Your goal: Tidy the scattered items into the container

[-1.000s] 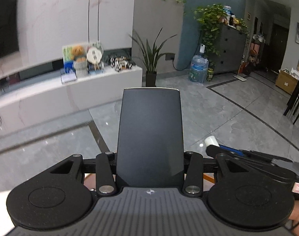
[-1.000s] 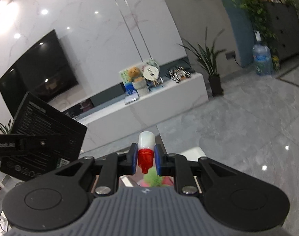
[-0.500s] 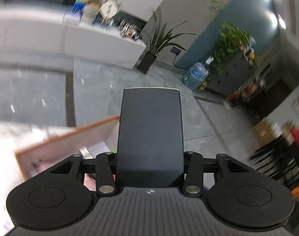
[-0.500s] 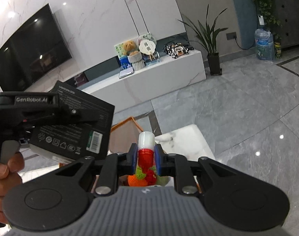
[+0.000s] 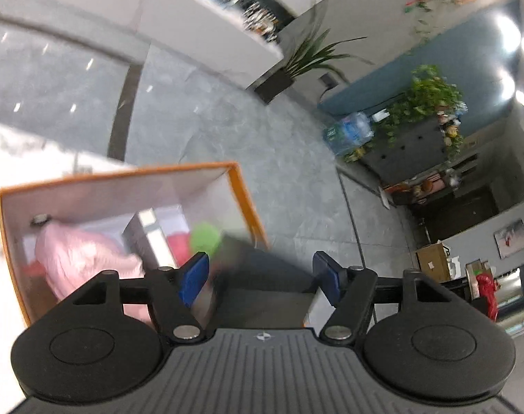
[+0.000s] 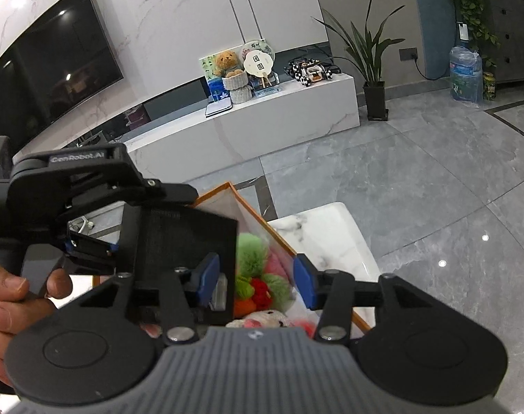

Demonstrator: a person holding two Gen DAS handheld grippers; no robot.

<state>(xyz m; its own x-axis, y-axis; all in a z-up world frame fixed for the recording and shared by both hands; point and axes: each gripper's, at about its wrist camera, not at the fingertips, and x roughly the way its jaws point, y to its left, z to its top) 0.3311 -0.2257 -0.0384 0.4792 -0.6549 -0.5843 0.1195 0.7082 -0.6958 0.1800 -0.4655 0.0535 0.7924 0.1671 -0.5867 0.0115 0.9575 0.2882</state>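
1. Left hand (image 6: 10, 296), at the left edge of the right wrist view, grips the handle of the left claw (image 5: 260, 277), which hangs over the open orange-rimmed container (image 5: 248, 203) on the white marble bench (image 6: 330, 227).
2. The left claw's jaws have just been opening. They now stand wide, blue pads clear of the black box (image 6: 193, 241). The box sits blurred between and below them, tipped into the container; I judge it just released, so it can drop among the contents.
3. Inside the container: pink soft thing (image 5: 79, 252) at left, green fluffy ball (image 5: 206, 238) and something red near the middle. Whether the box rests on them or is falling, I cannot tell; the left view is smeared.
4. The right claw (image 6: 256, 283) hovers over the same container, its jaws having just been opening. Nothing lies between the pads. Below them are green, red and orange fluffy toys (image 6: 258, 283), already in.
5. A small pale object beside the right claw's left pad is half hidden by the box; I cannot identify it.
6. The container's near wall and floor are cut off by the claw bodies in both views.
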